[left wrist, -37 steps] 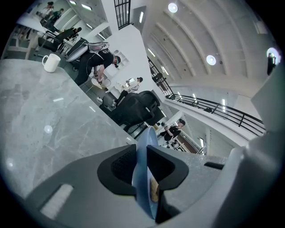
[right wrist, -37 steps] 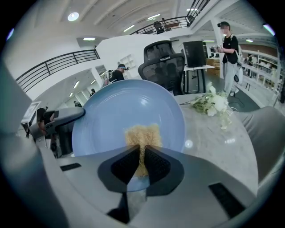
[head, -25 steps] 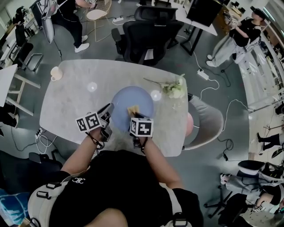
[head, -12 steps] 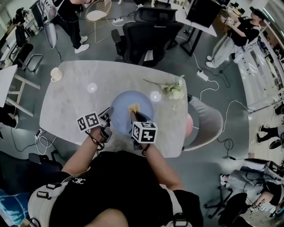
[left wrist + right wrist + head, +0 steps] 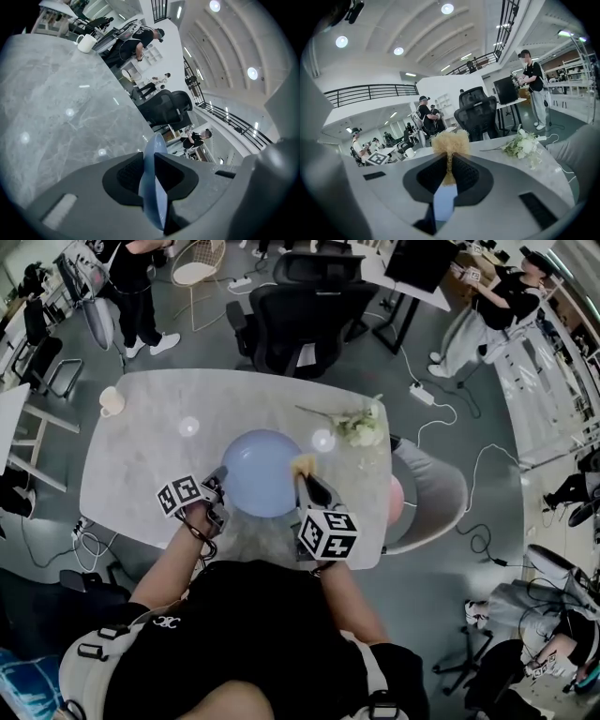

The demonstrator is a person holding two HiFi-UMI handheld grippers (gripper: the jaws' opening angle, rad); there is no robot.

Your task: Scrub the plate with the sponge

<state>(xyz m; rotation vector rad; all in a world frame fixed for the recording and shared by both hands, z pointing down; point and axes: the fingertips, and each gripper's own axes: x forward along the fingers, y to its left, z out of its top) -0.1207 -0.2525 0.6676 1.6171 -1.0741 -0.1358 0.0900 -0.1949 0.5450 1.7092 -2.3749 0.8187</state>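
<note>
A light blue plate [image 5: 261, 472] is held over the grey marble table [image 5: 141, 456] in front of me. My left gripper [image 5: 221, 482] is shut on the plate's left rim. In the left gripper view the plate's edge [image 5: 154, 187] stands on end between the two pads, with the left gripper [image 5: 151, 161] closed around it. My right gripper [image 5: 305, 476] is shut on a tan sponge [image 5: 305, 464], which hangs at the plate's right rim. The right gripper view shows the sponge [image 5: 450, 143] squeezed at the tips of the right gripper [image 5: 450, 160], with a strip of the plate [image 5: 443, 204] below.
A white mug [image 5: 112, 401] stands at the table's far left corner. A flower sprig [image 5: 364, 427] lies at the far right. A black office chair [image 5: 300, 315] is behind the table, and a grey chair [image 5: 436, 488] is at its right. People stand around the room.
My right gripper has risen with the sponge, going from the plate's middle to its right rim. The left gripper and the plate have sunk a little and tilted.
</note>
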